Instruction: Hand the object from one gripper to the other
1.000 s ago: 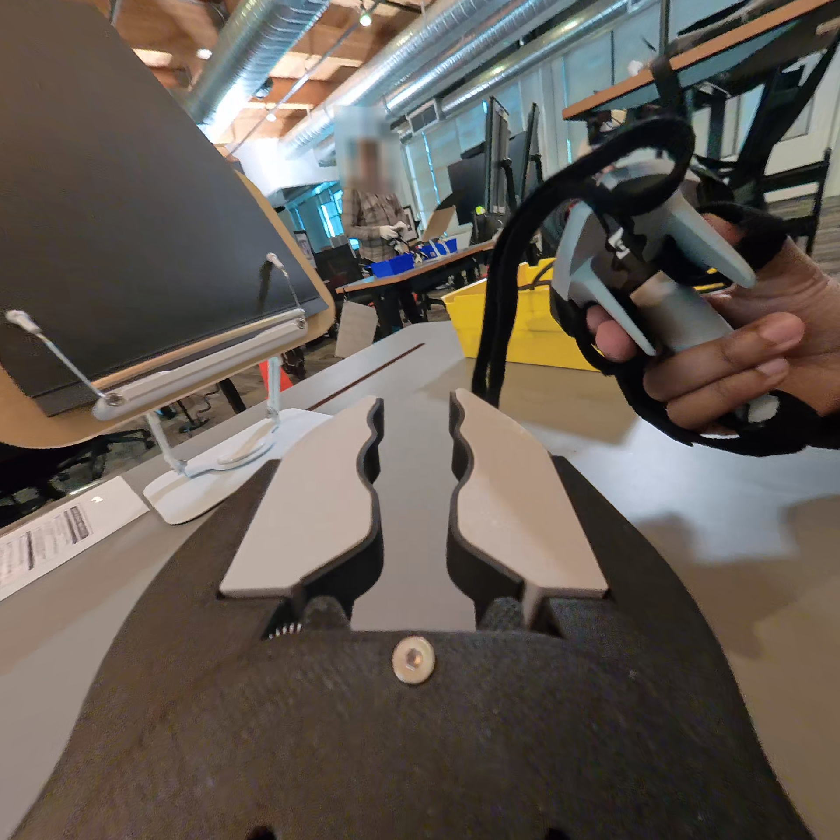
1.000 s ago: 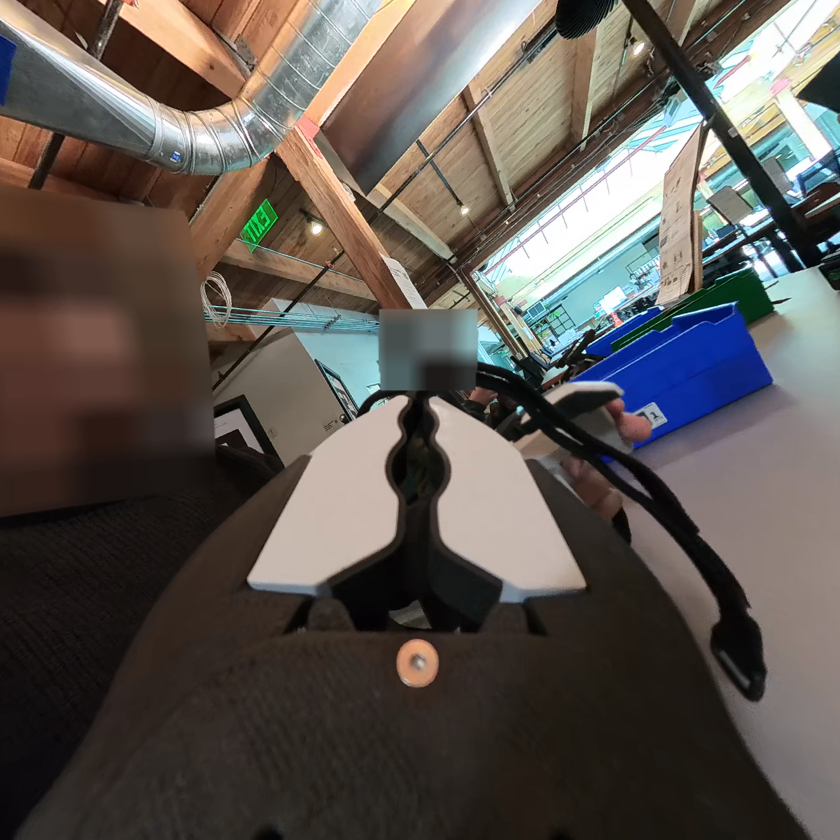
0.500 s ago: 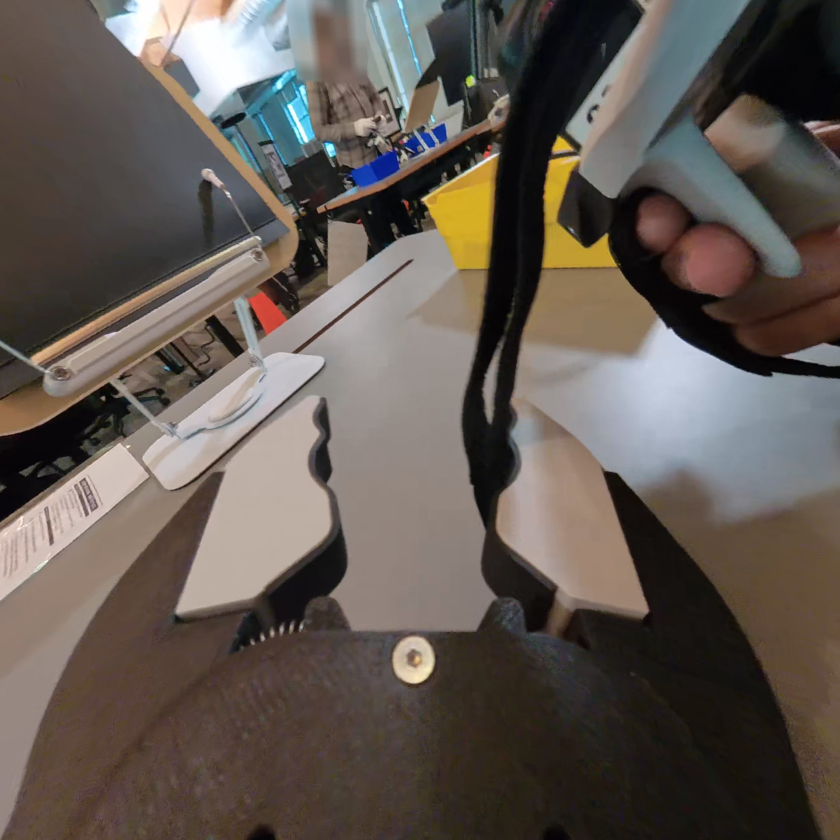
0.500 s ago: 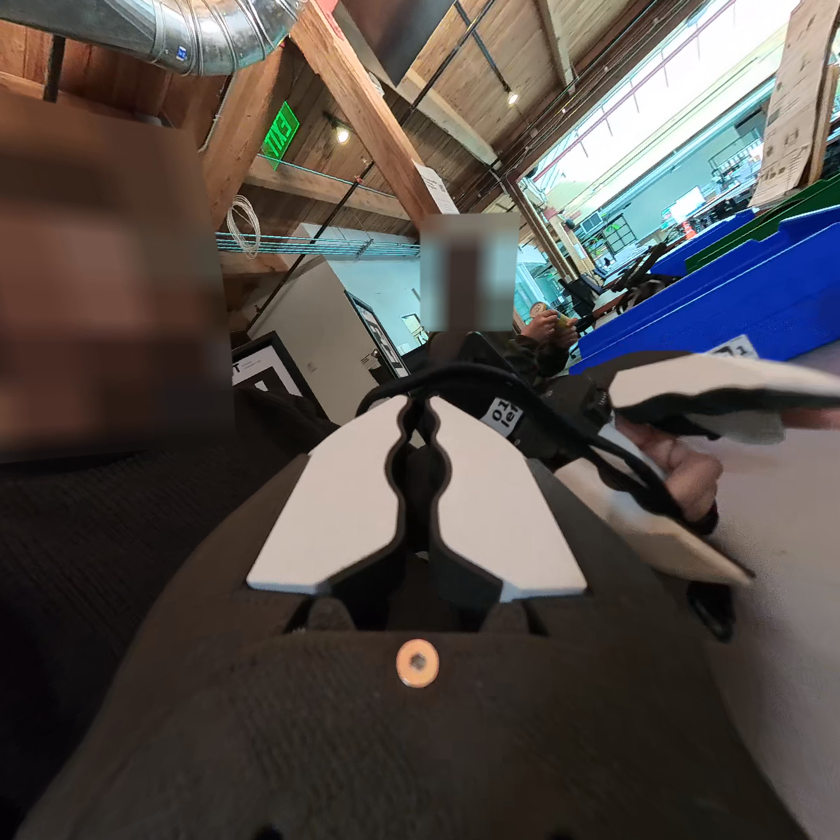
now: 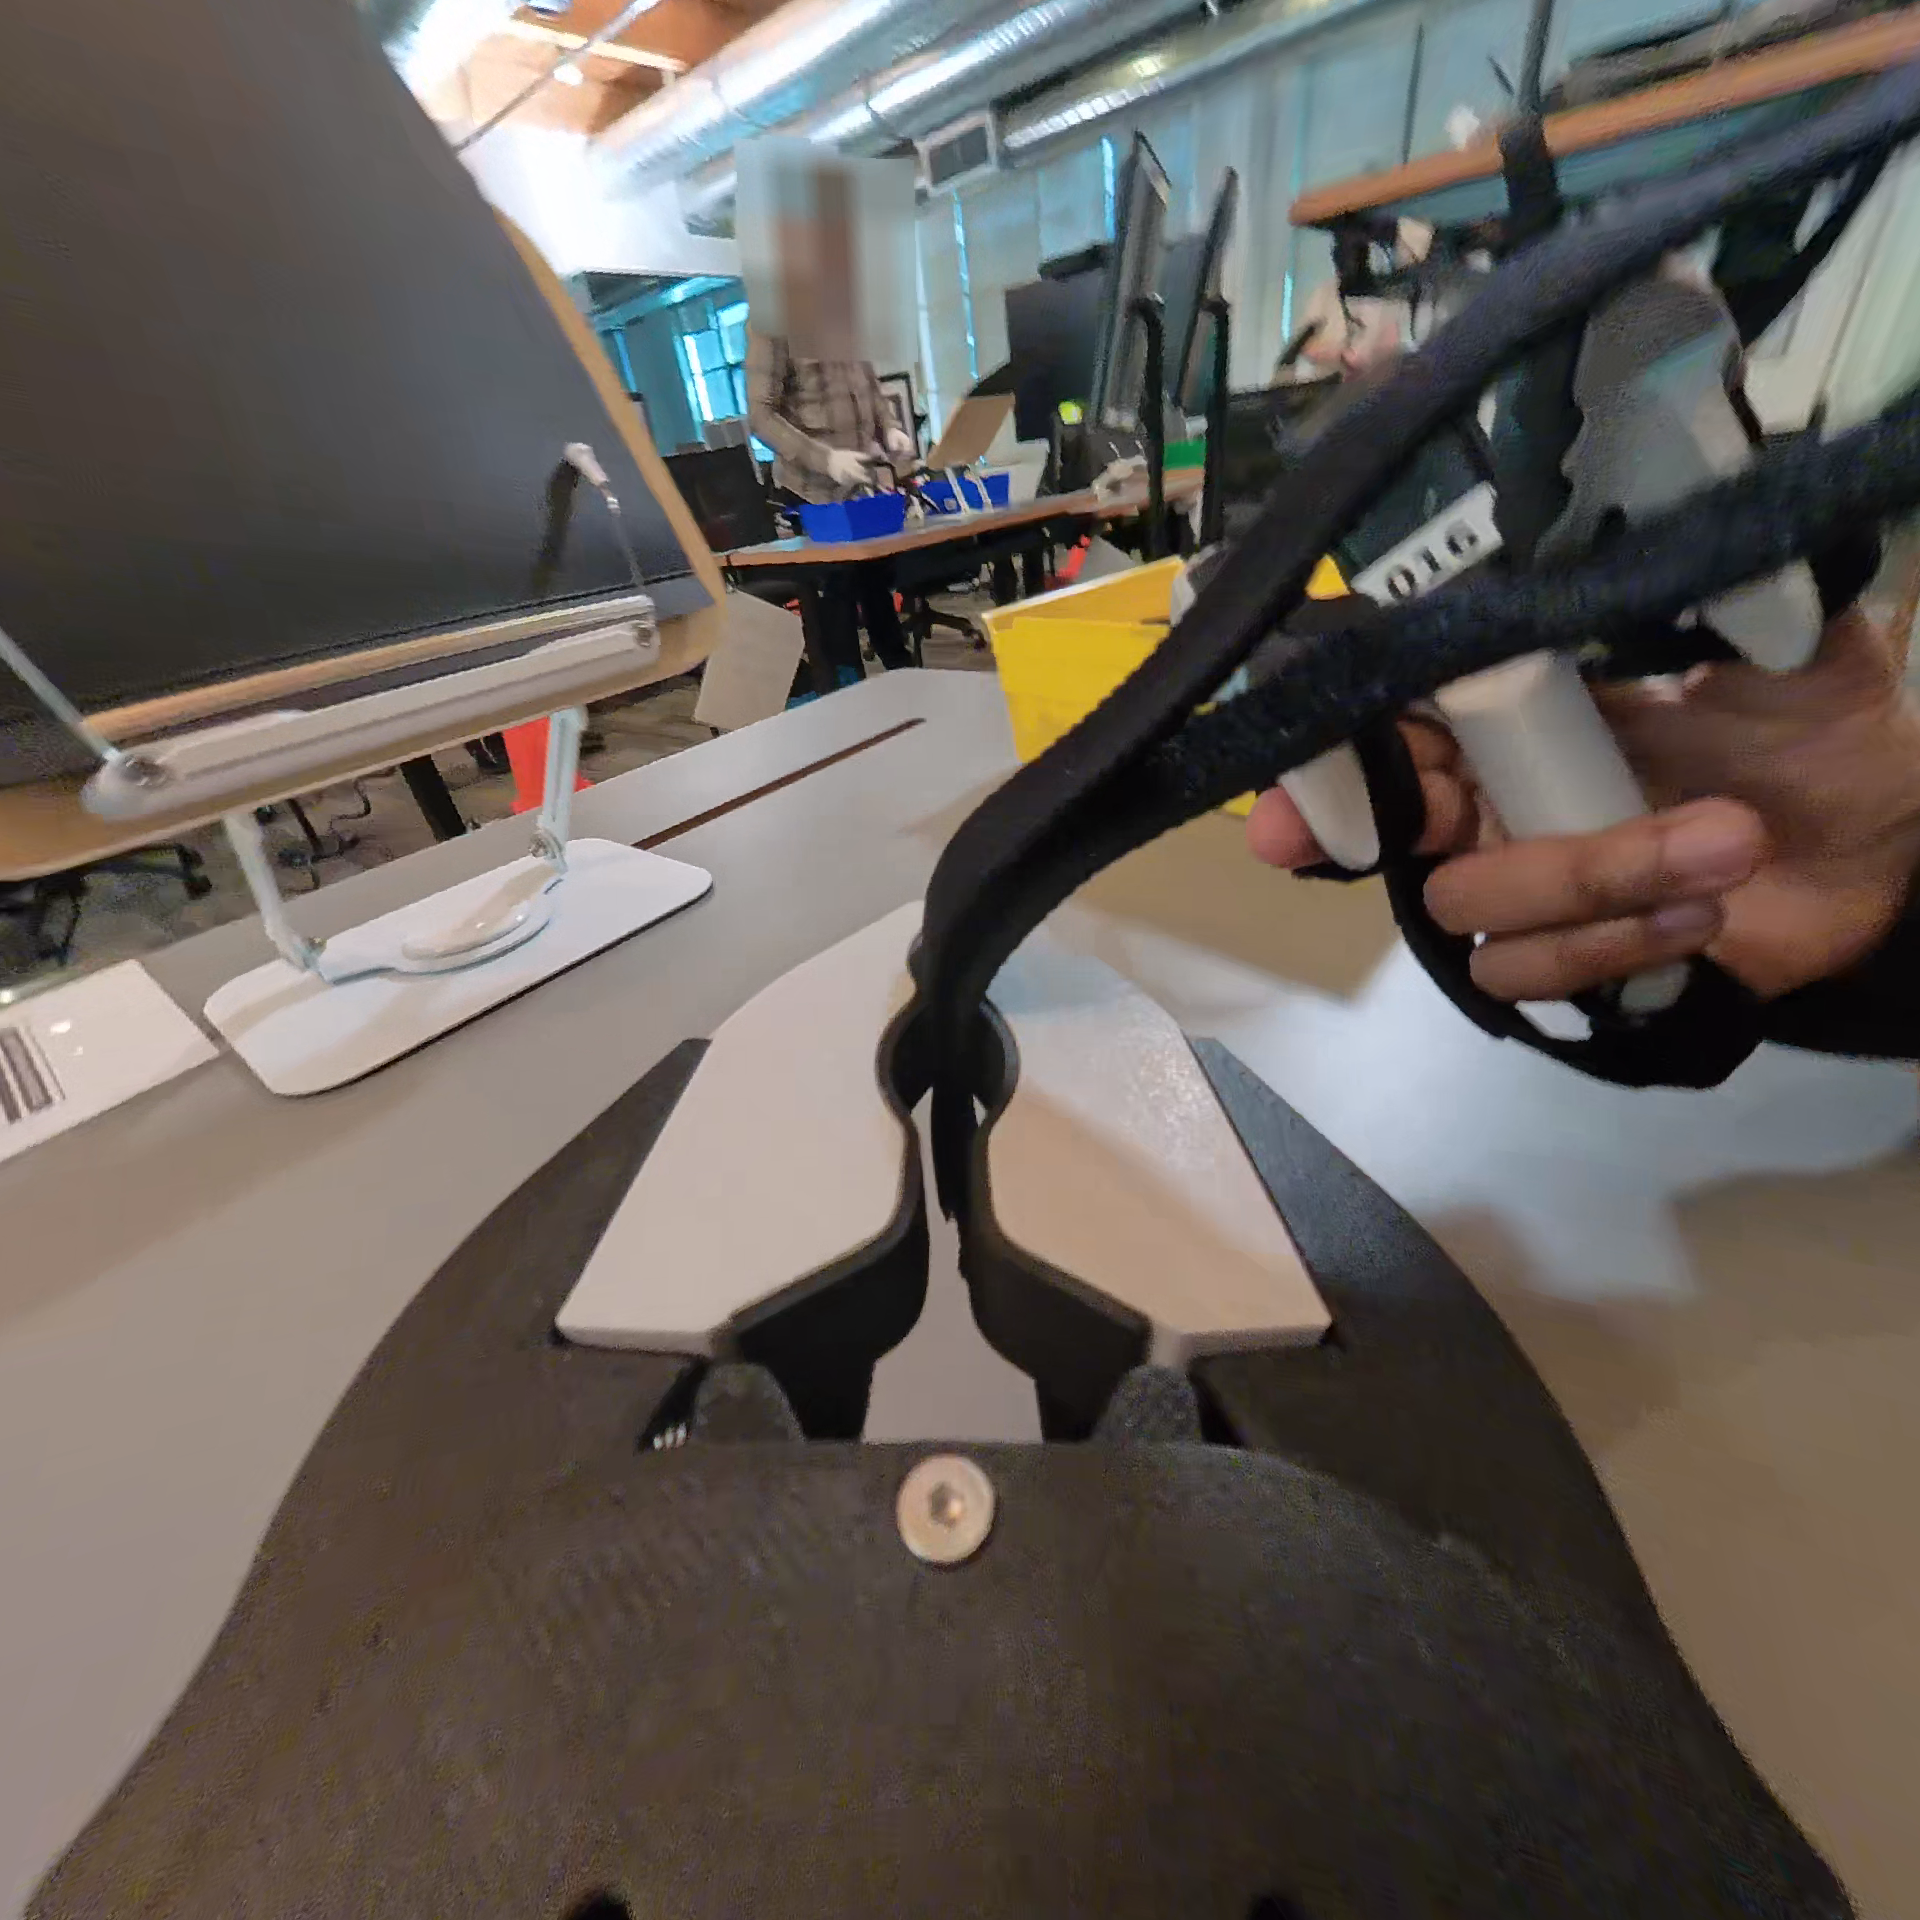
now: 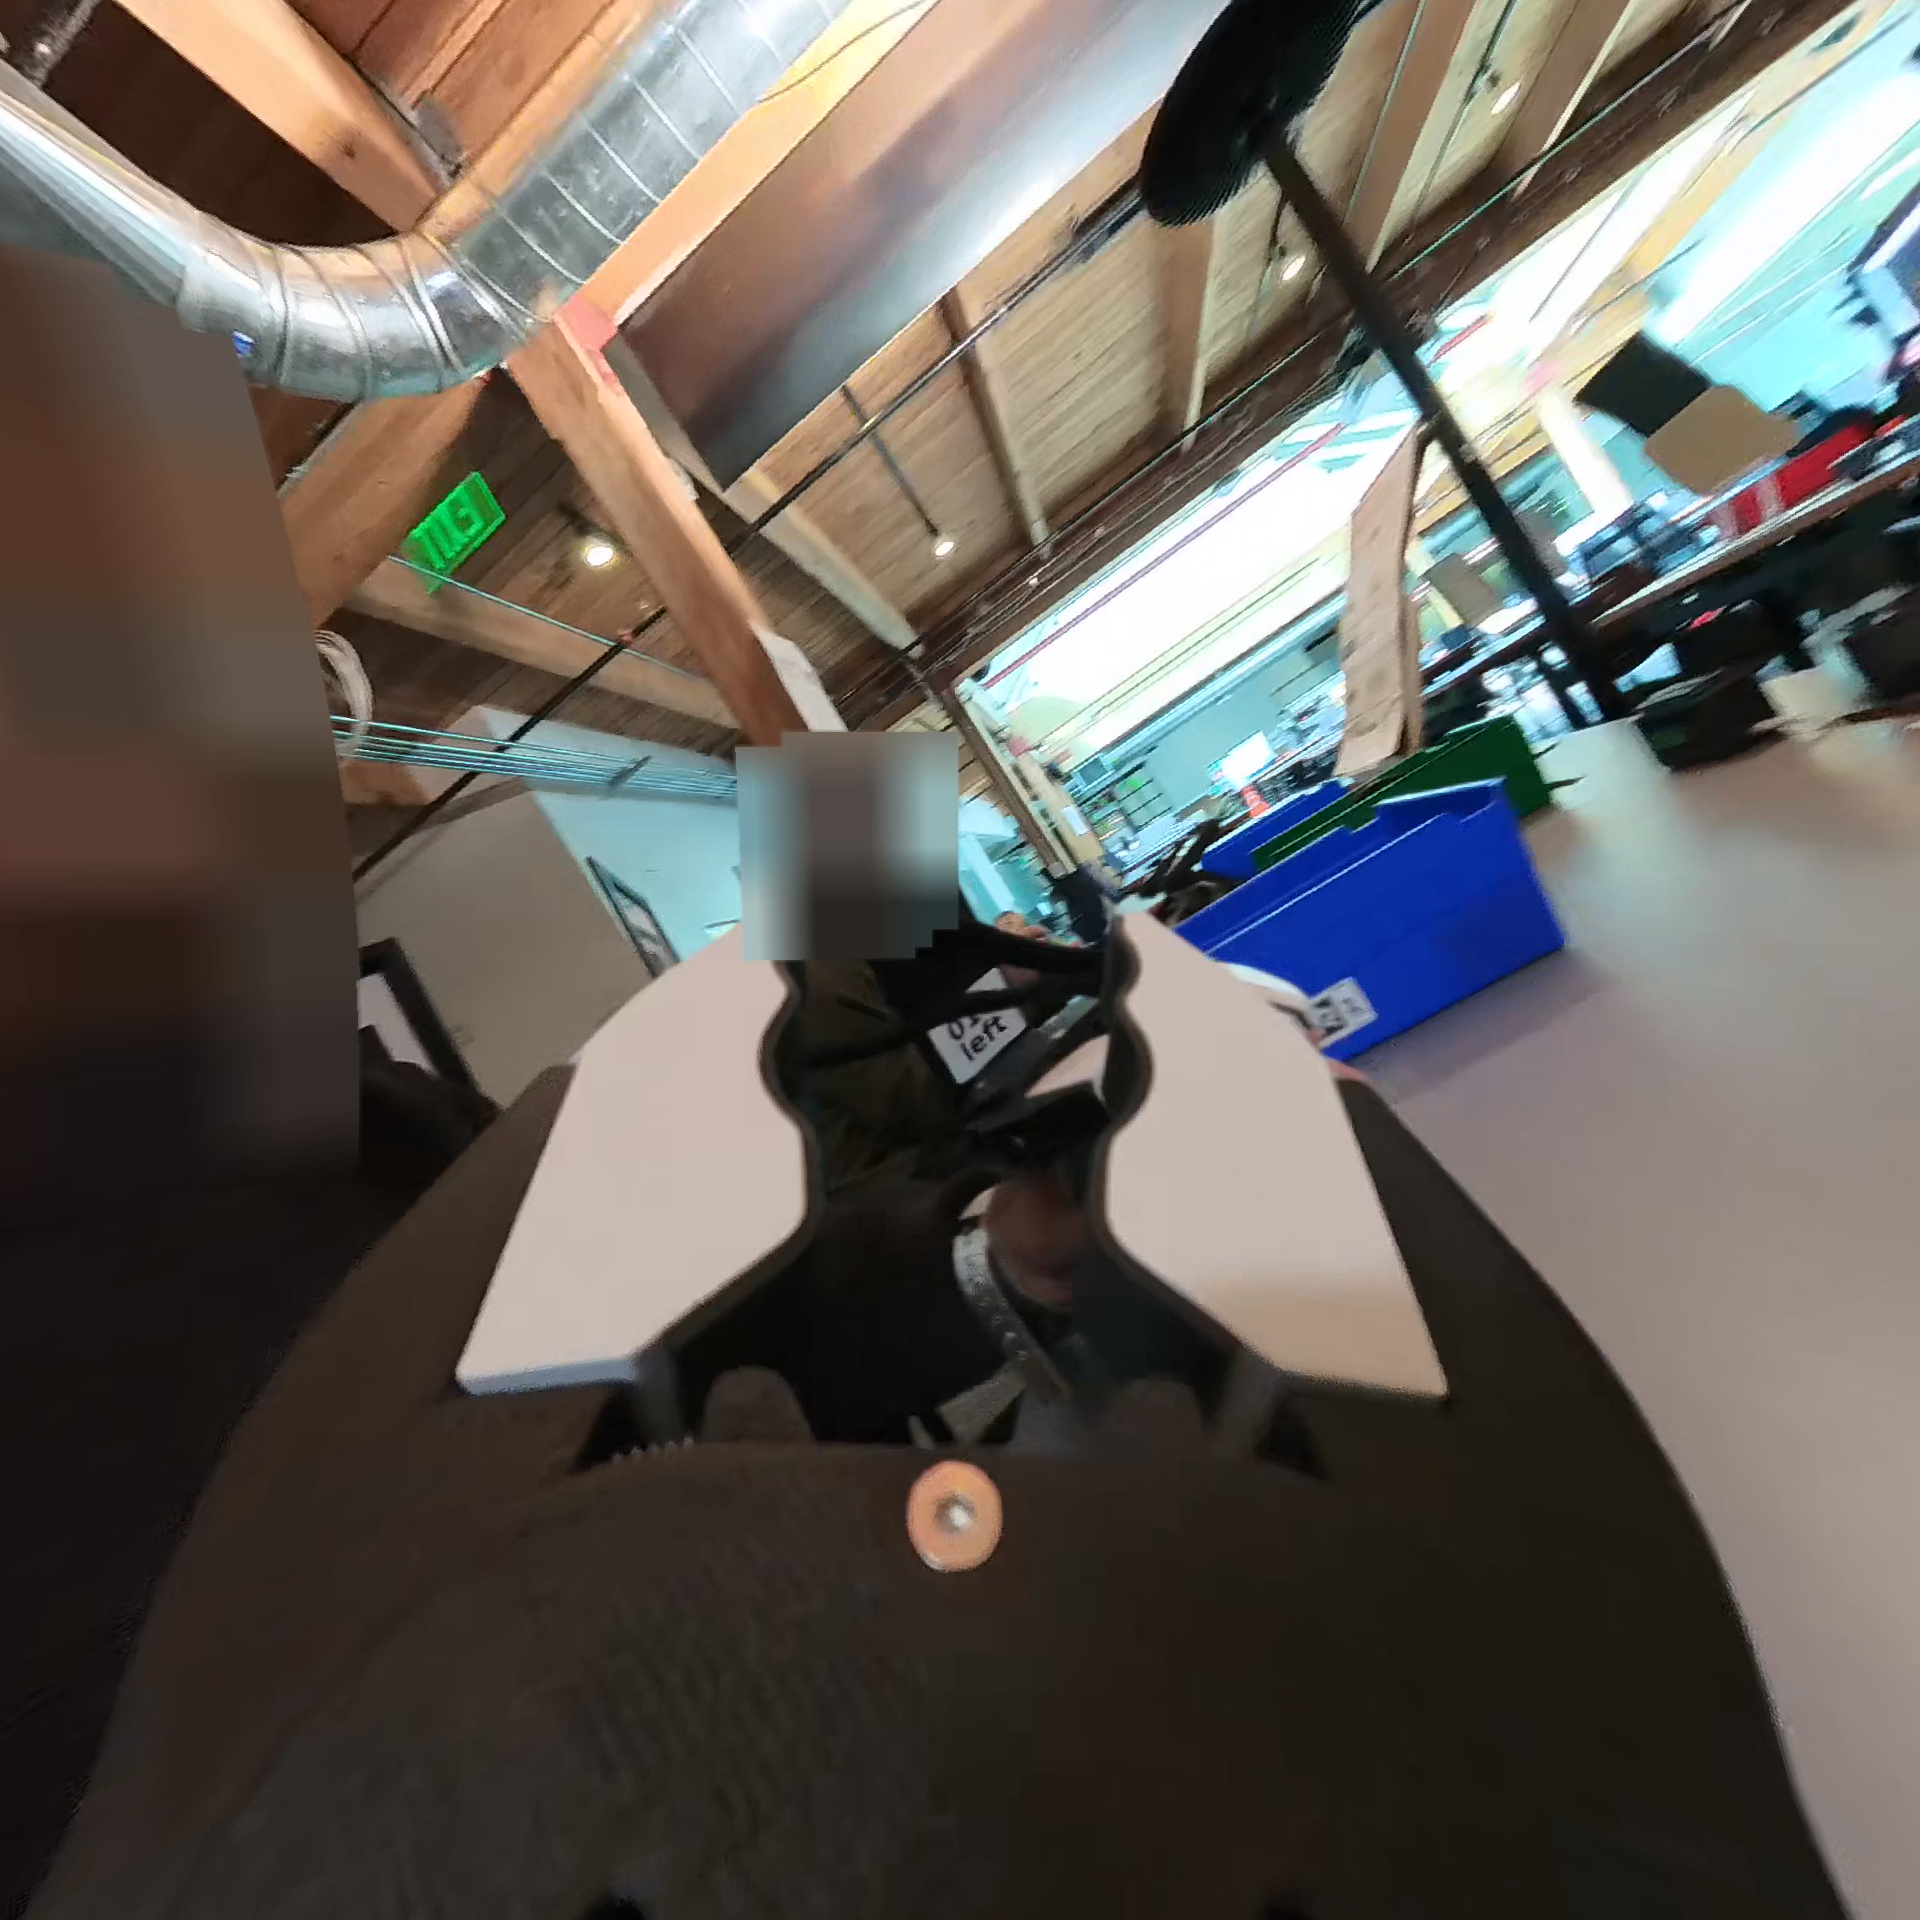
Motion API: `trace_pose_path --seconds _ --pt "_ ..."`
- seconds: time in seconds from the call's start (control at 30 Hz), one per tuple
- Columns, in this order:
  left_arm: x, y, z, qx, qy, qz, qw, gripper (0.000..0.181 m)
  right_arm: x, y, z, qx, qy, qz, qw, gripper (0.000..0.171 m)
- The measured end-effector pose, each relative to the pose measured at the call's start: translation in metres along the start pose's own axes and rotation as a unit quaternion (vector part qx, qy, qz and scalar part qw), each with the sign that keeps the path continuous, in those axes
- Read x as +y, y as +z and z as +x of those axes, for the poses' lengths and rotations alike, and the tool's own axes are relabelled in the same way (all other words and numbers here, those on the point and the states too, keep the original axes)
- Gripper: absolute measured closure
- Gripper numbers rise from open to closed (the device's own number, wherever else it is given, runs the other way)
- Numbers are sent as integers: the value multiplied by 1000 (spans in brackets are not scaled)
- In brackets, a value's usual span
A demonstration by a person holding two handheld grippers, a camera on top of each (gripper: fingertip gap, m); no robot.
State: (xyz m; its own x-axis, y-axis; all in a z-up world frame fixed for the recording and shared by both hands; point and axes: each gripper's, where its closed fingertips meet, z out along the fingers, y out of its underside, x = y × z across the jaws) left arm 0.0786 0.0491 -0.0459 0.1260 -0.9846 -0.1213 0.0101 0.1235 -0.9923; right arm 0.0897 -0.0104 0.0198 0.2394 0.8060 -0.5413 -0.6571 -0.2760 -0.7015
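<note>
My left gripper (image 5: 948,997) was pressed nearly together on a black fabric strap (image 5: 1143,748), pinching it in the round notch near the fingertips. From that pinch the strap rose up and to the right, in more than one strand, toward the right gripper (image 5: 1621,488), which a hand (image 5: 1704,862) held by its pale handle above the right side of the grey table (image 5: 1558,1195). That far gripper was blurred, so from this view I could not tell how it stood.

In the right wrist view, my right gripper (image 6: 961,956) was spread partway, with a clear gap between its white fingers (image 6: 665,1174). Black strap strands (image 6: 1039,997) crossed near its right fingertip; I think they touched that finger, though blur made it hard to be sure, and the left finger was well apart from them.

On the table's left side stood a white stand (image 5: 457,935) carrying a tilted dark board (image 5: 260,364), with a white paper label (image 5: 83,1049) at the left edge. A yellow bin (image 5: 1081,665) sat toward the far edge. The right view showed a blue bin (image 6: 1392,914) on the table, a green bin (image 6: 1465,769) just behind it.
</note>
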Motion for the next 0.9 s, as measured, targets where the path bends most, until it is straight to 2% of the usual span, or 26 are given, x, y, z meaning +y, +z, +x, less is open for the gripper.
trace_pose_path --seconds 0.03,0.17,0.3,0.47,0.67,0.77,0.9 --pt "-3 -4 -6 -9 -24 9 1000 181 -3 -1 4 9 -11 2 1000 114" --pt "-6 -23 -27 -35 -112 36 992 181 -5 1 21 24 -24 -13 999 115" --pt "-2 -49 -41 -72 -117 37 990 181 -1 15 35 8 1 -26 1000 117" --pt "-9 -87 -56 -117 -166 74 976 181 14 39 44 -22 37 -52 998 119" --pt "-16 -126 -68 -157 -204 114 959 181 42 65 36 -68 57 -99 991 118" --pt "-13 -128 -69 -162 -206 109 959 181 52 69 24 -92 51 -120 987 116" --pt "-16 -114 -57 -132 -194 103 967 181 62 65 24 -72 17 -151 986 117"
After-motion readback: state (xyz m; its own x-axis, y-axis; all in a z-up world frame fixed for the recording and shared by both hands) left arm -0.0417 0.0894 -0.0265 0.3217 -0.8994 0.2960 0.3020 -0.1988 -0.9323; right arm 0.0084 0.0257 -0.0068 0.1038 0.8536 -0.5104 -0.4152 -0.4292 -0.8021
